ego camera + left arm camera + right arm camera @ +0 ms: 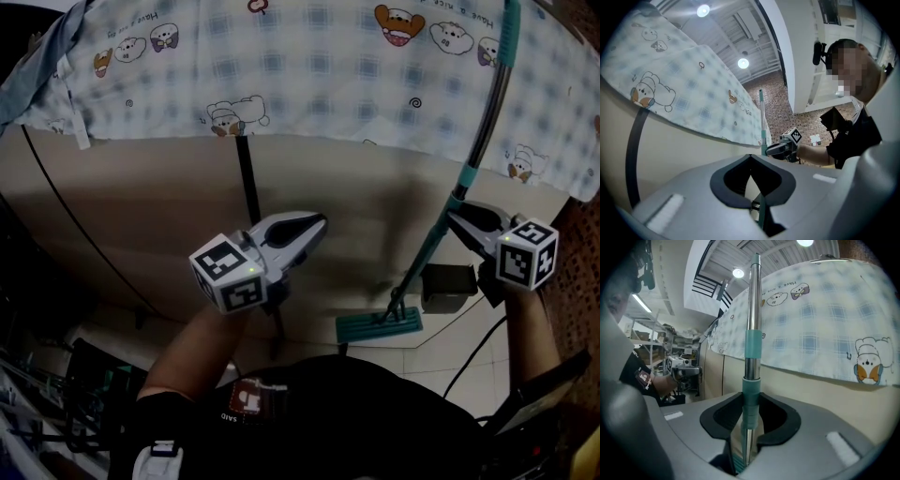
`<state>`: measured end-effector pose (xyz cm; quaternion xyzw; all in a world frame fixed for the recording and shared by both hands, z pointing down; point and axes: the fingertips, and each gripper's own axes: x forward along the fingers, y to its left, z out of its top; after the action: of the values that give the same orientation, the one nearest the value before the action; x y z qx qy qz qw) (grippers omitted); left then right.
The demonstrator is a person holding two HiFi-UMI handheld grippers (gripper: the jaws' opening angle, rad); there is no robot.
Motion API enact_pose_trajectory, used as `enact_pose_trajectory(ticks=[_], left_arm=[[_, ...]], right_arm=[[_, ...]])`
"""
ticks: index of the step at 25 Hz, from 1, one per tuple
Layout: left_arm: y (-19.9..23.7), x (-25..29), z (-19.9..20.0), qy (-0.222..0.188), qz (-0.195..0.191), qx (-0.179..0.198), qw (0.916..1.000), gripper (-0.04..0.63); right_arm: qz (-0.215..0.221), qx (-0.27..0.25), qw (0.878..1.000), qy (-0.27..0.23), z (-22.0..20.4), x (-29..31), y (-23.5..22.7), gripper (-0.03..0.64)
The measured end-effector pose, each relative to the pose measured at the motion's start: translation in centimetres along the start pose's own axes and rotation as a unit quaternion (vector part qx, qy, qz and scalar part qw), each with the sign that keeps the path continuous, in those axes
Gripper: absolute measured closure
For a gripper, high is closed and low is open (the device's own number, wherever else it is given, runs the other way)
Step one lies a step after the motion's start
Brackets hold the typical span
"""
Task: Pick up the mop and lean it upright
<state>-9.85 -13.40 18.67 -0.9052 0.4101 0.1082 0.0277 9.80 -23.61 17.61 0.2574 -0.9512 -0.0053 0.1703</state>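
One mop (487, 117) stands near-upright: head on the floor (445, 354), handle tip high.

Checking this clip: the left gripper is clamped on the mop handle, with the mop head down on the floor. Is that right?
No. The right gripper is clamped on the mop handle, as the right gripper view shows; the left gripper holds nothing. The mop head is down on the floor.
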Motion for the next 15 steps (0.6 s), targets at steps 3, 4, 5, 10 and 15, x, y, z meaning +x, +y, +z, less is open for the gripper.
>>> enact_pose_trajectory(ticks=[3, 4, 5, 10, 15], left_arm=[[-0.1, 0.1, -1.1, 0.010, 0.000, -0.005, 0.9999, 0.595], [-0.2, 0.1, -1.7, 0.015, 0.000, -0.009, 0.9998, 0.595], [-0.3, 0.2, -2.3, 0.021, 0.000, -0.016, 0.9997, 0.595], [-0.7, 0.8, -6.4, 0.045, -0.003, -0.051, 0.9977, 0.595], [-1.1, 1.6, -11.1, 0.074, -0.015, -0.060, 0.9953, 0.595]], right_arm=[[0.003, -0.002, 1.000, 0.006, -2.3, 1.2, 0.2, 0.492], [0.005, -0.002, 1.000, 0.009, -3.3, 1.6, 0.3, 0.492], [0.008, 0.000, 1.000, 0.013, -4.3, 2.1, 0.4, 0.492], [0.017, 0.013, 0.999, 0.029, -10.8, 4.7, 0.4, 0.492], [0.038, 0.037, 0.998, 0.036, -18.6, 7.6, 1.2, 0.492]])
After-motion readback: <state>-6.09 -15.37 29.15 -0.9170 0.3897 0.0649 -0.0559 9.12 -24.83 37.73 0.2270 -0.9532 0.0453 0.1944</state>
